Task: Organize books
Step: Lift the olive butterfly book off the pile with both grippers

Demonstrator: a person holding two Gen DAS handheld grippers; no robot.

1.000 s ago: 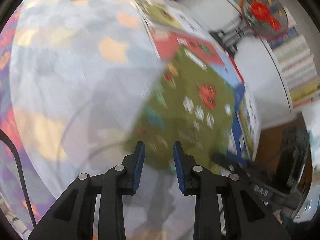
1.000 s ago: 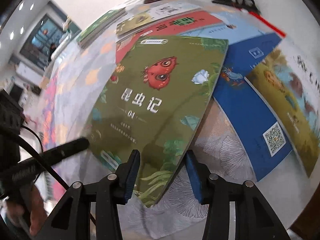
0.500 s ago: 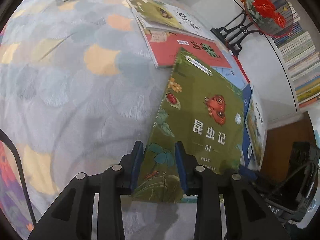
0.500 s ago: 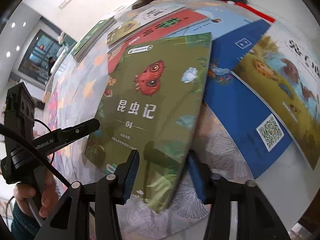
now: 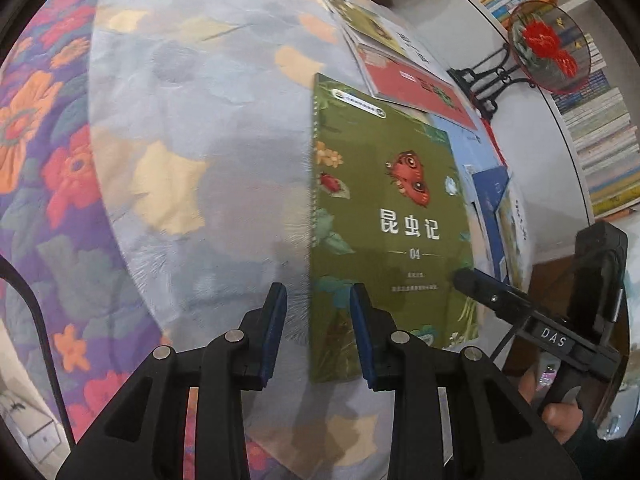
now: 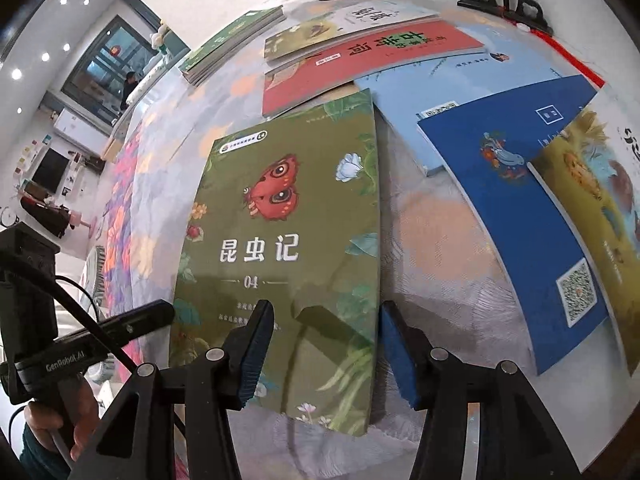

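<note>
Green book (image 6: 280,240) is lying flat on the cloth-covered bench (image 5: 192,120), its left edge bordering open cloth, its right edge lying by the light-blue book (image 6: 460,80) and near the blue book (image 6: 540,220), the red book (image 6: 360,60) just behind its top edge. Left gripper (image 5: 316,334) is hovering with fingers narrowly parted astride the book's near left edge, not pressing it. Right gripper (image 6: 324,352) is hanging over the near right corner, fingers opening, holding nothing; a book stack (image 6: 228,44) is sitting at the far end.
</note>
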